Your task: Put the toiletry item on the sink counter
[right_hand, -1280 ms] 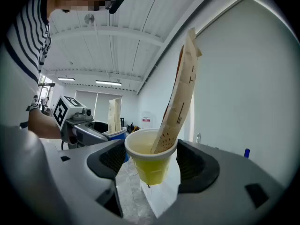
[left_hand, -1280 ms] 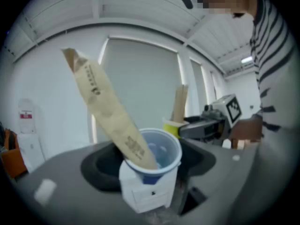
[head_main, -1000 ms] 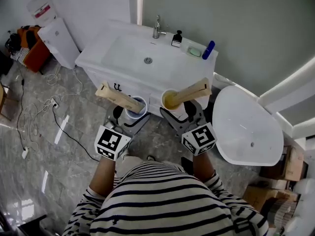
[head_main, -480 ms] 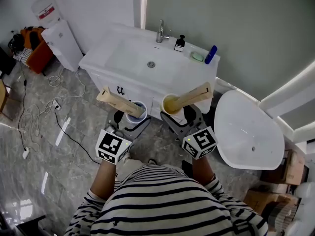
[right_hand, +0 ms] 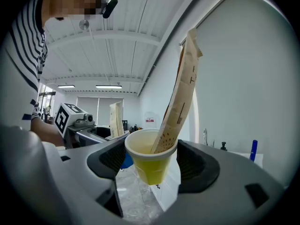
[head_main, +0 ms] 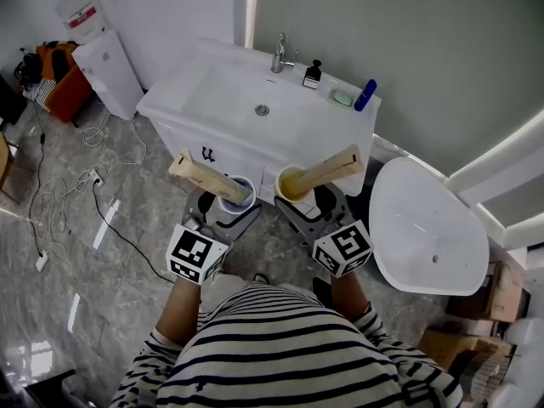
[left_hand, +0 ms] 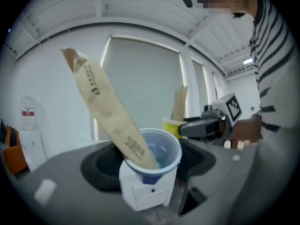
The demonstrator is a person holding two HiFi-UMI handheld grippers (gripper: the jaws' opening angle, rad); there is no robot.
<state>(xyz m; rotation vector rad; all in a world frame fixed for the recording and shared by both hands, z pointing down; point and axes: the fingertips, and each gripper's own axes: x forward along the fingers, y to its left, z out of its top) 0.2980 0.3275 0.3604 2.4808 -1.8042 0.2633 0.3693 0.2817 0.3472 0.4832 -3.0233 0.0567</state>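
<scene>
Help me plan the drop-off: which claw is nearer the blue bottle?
Right. The right claw, gripping the yellow cup, is just short of the counter, left of the blue bottle; the left claw, gripping the blue cup, is farther left.

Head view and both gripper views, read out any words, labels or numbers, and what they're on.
Tan paper sleeve in round blue cup: dark print, too blurred to read.
Tan paper sleeve in round yellow cup: dark marks, unreadable.
Red label on white corner unit: too small.
Nothing legible anywhere.
</scene>
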